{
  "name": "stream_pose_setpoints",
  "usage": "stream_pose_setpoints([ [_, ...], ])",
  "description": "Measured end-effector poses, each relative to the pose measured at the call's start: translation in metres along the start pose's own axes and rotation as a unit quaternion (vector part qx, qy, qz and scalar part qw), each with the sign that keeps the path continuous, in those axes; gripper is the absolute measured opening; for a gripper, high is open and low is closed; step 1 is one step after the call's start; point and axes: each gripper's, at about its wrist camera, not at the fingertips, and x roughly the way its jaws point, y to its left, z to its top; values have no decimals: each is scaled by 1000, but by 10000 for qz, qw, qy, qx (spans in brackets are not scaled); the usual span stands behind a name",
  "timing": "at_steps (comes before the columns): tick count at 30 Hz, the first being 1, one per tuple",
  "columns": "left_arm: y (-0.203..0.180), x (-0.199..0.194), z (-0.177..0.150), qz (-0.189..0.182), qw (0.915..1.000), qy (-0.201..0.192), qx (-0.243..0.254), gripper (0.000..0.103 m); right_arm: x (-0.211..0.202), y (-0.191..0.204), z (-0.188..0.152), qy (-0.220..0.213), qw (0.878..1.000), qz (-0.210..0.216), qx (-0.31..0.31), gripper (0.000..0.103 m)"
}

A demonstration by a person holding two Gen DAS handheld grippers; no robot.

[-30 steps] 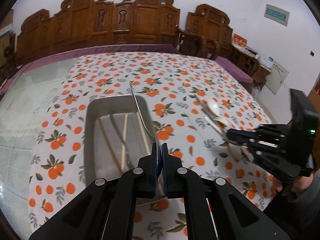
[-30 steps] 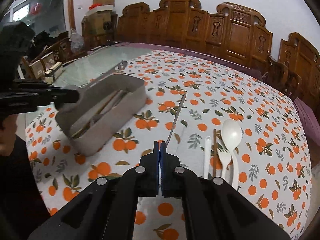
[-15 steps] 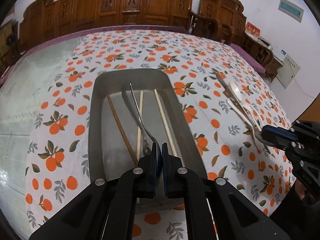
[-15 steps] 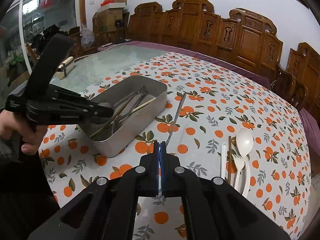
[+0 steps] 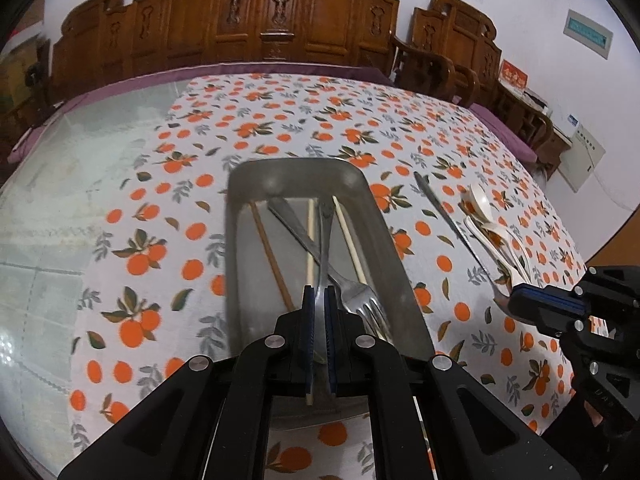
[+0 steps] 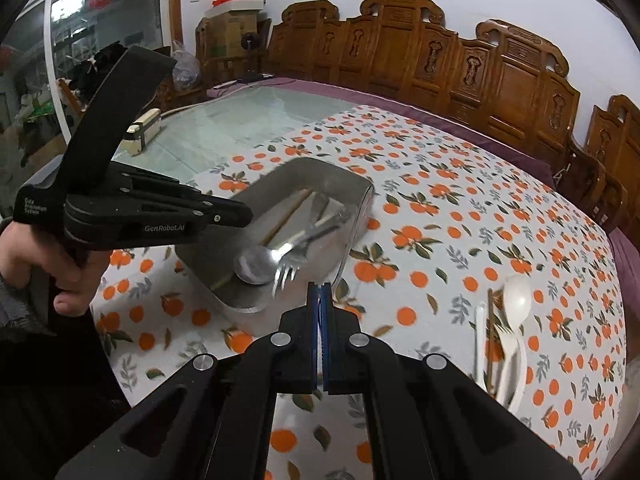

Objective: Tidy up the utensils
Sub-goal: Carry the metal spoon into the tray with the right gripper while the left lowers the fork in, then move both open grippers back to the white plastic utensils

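A metal tray (image 5: 400, 248) (image 6: 362, 216) sits on the orange-print tablecloth and holds a metal fork (image 5: 360, 296) (image 6: 288, 268) and several chopsticks (image 5: 272, 256). My left gripper (image 5: 319, 292) (image 6: 246, 216) hangs over the tray's near end, shut on a metal spoon (image 5: 324, 248). The spoon's bowl (image 6: 256, 266) is low in the tray and its handle points away. My right gripper (image 6: 320, 288) (image 5: 516, 300) is to the right of the tray, shut on a long thin metal utensil (image 5: 440, 208) (image 6: 352, 236). Its held end is hidden.
White plastic cutlery (image 5: 480, 200) (image 6: 516, 300) and a brown chopstick (image 6: 489, 320) lie together on the cloth at the right. Bare glass tabletop (image 5: 80, 184) lies left of the cloth. Carved wooden chairs (image 5: 280, 20) line the far edge. A person's hand (image 6: 44, 256) holds the left gripper.
My left gripper came forward over the tray and sank, bringing the spoon down inside it. My right gripper carried its metal utensil closer to the tray's right wall.
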Motion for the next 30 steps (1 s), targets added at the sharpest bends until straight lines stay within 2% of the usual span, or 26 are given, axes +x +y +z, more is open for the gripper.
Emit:
stream_pose_setpoints([
  [6,14,-13,4,99,9998,-160,-93,6,16,15,20,-27,9998,180,41,2],
  [8,18,-18,5,136,9996,-227,-112,13,21,19,25,-18,9997,236,54,2],
  [12,27,-26,7,200,9991,-329,-174,15,37,24,35,39,9993,366,113,2],
  [17,36,-31,9,281,9984,-413,-256,29,64,26,42,198,9982,503,248,2],
  [30,46,-34,11,298,9978,-464,-381,29,113,18,44,545,9911,810,909,2],
])
